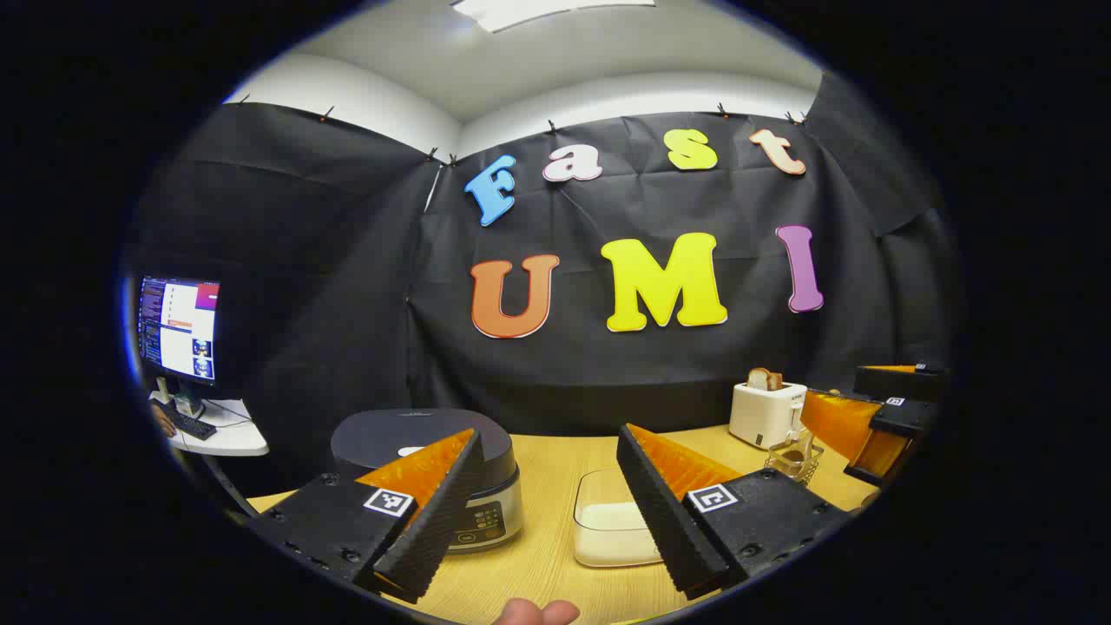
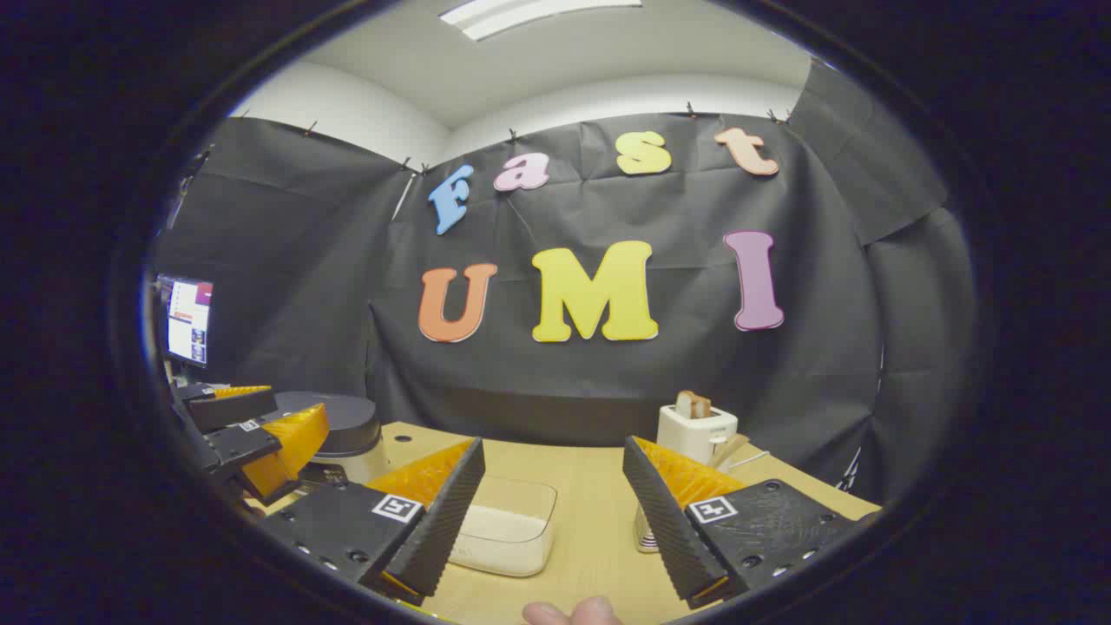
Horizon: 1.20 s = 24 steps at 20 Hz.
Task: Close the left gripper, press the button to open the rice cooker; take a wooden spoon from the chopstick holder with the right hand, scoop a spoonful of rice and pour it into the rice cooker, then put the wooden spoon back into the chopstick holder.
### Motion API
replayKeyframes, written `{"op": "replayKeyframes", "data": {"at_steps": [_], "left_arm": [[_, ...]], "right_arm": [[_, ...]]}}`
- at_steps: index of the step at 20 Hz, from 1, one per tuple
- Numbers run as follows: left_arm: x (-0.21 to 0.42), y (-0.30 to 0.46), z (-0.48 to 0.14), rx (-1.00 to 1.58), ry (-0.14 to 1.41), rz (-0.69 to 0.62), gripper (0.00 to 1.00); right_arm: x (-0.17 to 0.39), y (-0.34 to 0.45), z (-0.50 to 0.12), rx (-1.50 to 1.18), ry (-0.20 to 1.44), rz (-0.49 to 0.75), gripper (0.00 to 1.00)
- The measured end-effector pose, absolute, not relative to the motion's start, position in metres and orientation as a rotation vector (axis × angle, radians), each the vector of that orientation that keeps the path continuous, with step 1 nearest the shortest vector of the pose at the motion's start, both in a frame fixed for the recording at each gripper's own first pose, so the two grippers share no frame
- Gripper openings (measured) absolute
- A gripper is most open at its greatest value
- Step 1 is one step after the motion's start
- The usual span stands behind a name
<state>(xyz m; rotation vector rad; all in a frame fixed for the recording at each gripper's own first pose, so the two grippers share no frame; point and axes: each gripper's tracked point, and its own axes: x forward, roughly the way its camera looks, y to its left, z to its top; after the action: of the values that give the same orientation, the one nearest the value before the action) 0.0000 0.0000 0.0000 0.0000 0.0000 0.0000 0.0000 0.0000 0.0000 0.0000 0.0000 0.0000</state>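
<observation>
so: clear tub w/ white rice, rice cooker lid shut.

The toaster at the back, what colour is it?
White. The toaster has a slice of bread in it; the left gripper view shows it best.

A wooden table bears rice cooker, rice container, toaster.

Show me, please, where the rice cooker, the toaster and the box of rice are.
rice cooker (image 1: 408, 434): left gripper view, on its dark closed lid.
toaster (image 2: 697, 434): right gripper view, on its white front.
box of rice (image 1: 608, 521): left gripper view, on its clear front wall.
</observation>
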Motion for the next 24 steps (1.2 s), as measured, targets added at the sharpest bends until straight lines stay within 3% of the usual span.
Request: {"op": "replayKeyframes", "data": {"at_steps": [17,24], "left_arm": [[-0.002,0.009,0.0,0.007,0.013,0.037,0.99],[-0.002,0.009,0.002,0.008,0.003,0.051,0.99]], "right_arm": [[-0.004,-0.03,-0.009,0.008,0.04,-0.085,0.94],[-0.002,-0.031,-0.02,0.014,0.051,-0.05,0.94]]}}
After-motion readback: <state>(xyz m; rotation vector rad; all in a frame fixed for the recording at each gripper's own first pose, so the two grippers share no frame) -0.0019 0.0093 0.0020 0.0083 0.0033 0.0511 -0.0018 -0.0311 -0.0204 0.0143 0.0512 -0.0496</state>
